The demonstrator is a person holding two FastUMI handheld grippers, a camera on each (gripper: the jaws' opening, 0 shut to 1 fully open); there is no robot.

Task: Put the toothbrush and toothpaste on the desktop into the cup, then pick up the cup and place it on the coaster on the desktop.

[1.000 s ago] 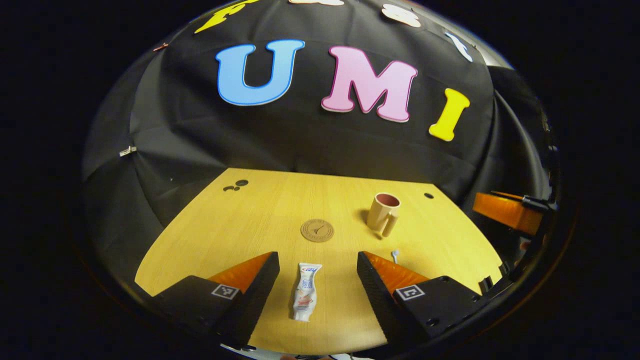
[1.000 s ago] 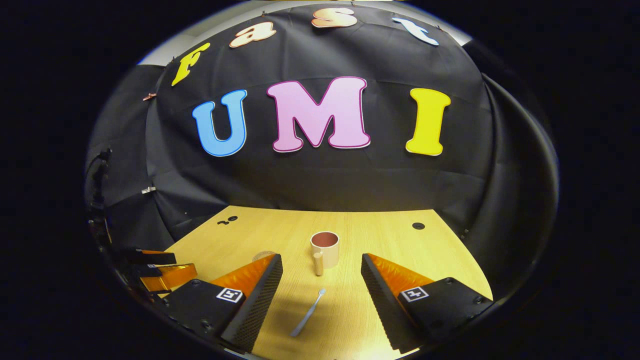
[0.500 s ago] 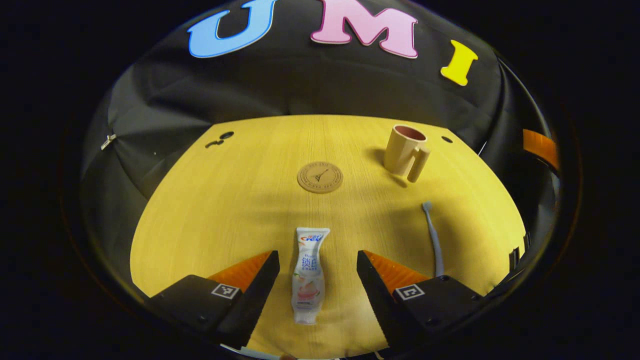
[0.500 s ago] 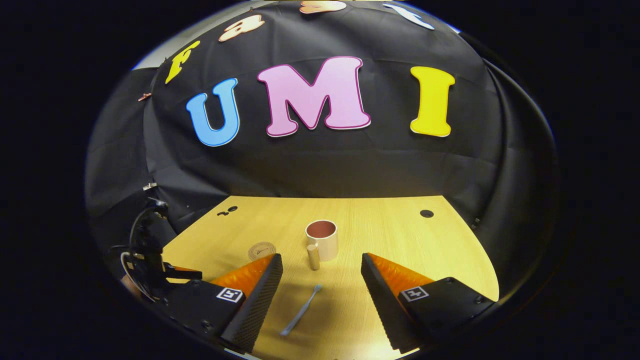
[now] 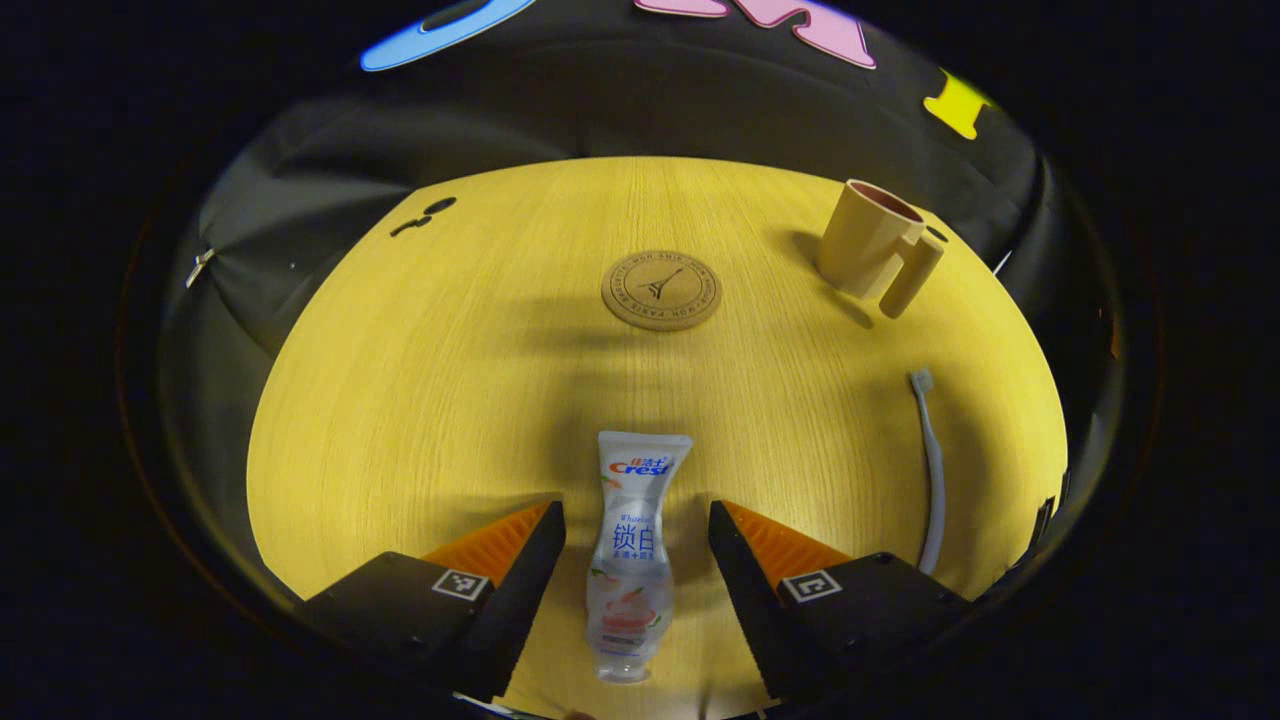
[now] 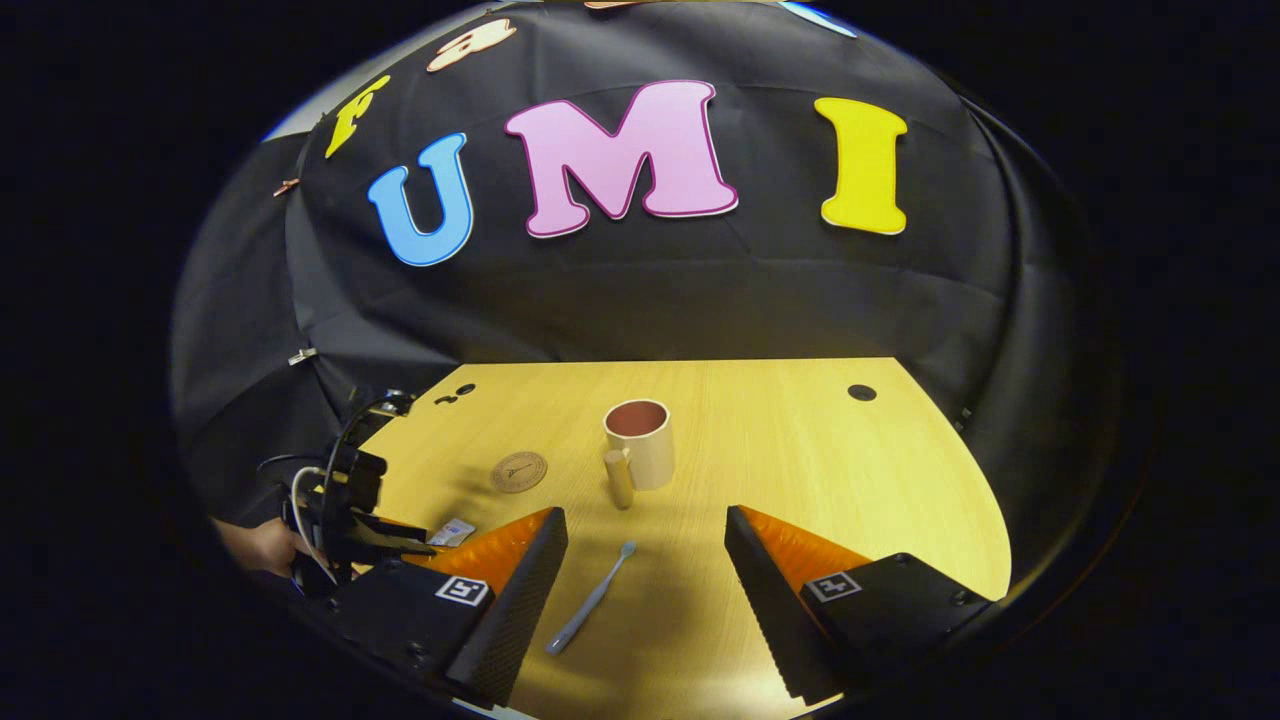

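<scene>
Both claws spread wide: left gripper (image 5: 632, 560) straddling white plastic toothpaste tube (image 5: 632, 545), right gripper (image 6: 645, 570) over pale slender toothbrush (image 6: 590, 598), beige handled cup (image 6: 640, 442) at 12 o'clock.

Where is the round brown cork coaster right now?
In the left gripper view the round brown cork coaster lies flat mid-desk, beyond the white toothpaste tube and left of the beige handled cup, untouched.

Round cork coaster (image 5: 660, 290) mid-desk on the pale wooden desktop (image 5: 450, 380), beige handled plastic cup (image 5: 878, 250) off to its right, white toothpaste tube (image 5: 632, 545) nearer than the coaster, slim grey toothbrush (image 5: 932, 470) nearer-right of it.
</scene>
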